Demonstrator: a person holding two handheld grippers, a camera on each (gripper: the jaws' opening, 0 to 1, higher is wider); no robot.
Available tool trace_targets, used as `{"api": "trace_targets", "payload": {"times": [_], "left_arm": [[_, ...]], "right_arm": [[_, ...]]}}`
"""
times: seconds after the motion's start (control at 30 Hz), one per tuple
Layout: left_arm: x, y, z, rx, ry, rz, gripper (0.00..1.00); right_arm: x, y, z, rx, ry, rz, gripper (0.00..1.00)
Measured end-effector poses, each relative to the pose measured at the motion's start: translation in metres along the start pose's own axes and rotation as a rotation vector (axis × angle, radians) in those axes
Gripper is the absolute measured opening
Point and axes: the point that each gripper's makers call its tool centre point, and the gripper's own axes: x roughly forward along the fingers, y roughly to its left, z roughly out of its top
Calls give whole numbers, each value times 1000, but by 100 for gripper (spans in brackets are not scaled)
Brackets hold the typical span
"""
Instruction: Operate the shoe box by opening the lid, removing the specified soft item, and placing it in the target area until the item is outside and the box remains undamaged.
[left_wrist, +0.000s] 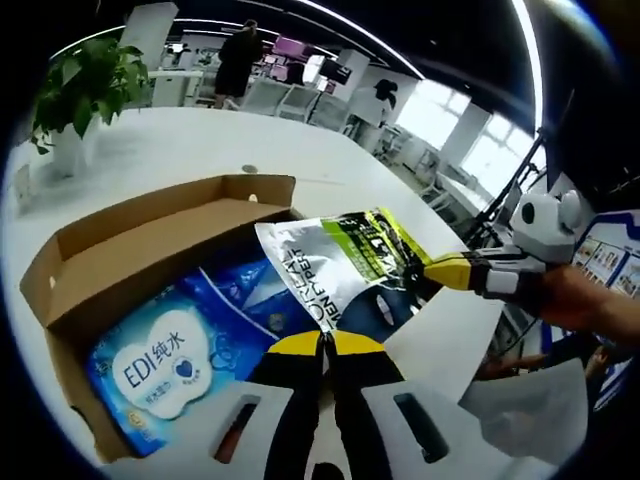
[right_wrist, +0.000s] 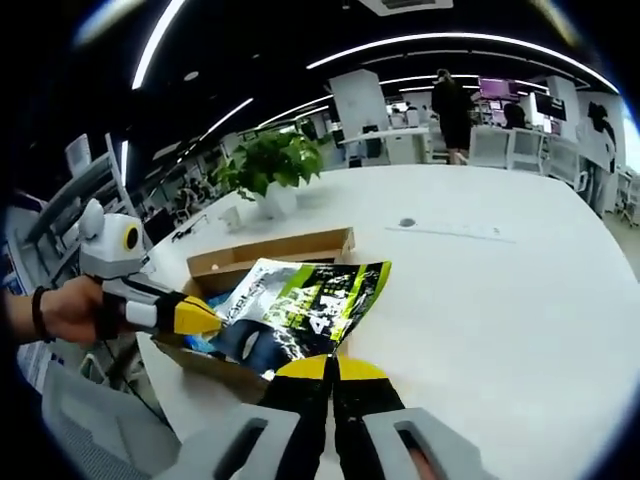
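Observation:
An open brown cardboard shoe box (left_wrist: 130, 235) (right_wrist: 270, 250) lies on the white table (left_wrist: 320, 165) (right_wrist: 480, 300). Inside it is a blue soft pack (left_wrist: 170, 365) marked EDI. A silver, green and black pouch (left_wrist: 340, 265) (right_wrist: 300, 300) hangs over the box's right end, held by both grippers. My left gripper (left_wrist: 325, 345) is shut on the pouch's near edge; in the right gripper view the left gripper (right_wrist: 205, 318) grips its left corner. My right gripper (right_wrist: 330, 368) is shut on the pouch's lower edge, and in the left gripper view the right gripper (left_wrist: 440, 272) reaches in from the right.
A potted plant (left_wrist: 85, 85) (right_wrist: 270, 165) stands on the table beyond the box. A small round disc (left_wrist: 249, 169) (right_wrist: 406, 223) lies on the wide bare tabletop. A person (left_wrist: 238, 60) (right_wrist: 452, 105) stands far off among desks. A hand (right_wrist: 70, 305) holds the left gripper.

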Motion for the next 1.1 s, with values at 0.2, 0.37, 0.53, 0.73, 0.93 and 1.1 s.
{"api": "trace_targets", "payload": {"times": [0.2, 0.37, 0.53, 0.73, 0.93, 1.1], "left_arm": [[23, -25, -1, 34, 27, -37, 0], [39, -43, -1, 56, 46, -62, 0], [55, -64, -5, 70, 68, -90, 0], [77, -88, -11, 96, 97, -117, 0], [94, -103, -21, 99, 121, -127, 0], [106, -106, -30, 92, 144, -120, 0]], "right_arm": [[-23, -24, -10, 23, -8, -36, 0], [-40, -42, -19, 43, -11, -61, 0], [-59, -63, -32, 66, -12, -89, 0], [-75, -84, -46, 92, -8, -115, 0], [-86, -102, -60, 112, 4, -124, 0], [-84, -113, -72, 129, 26, -122, 0]]}}
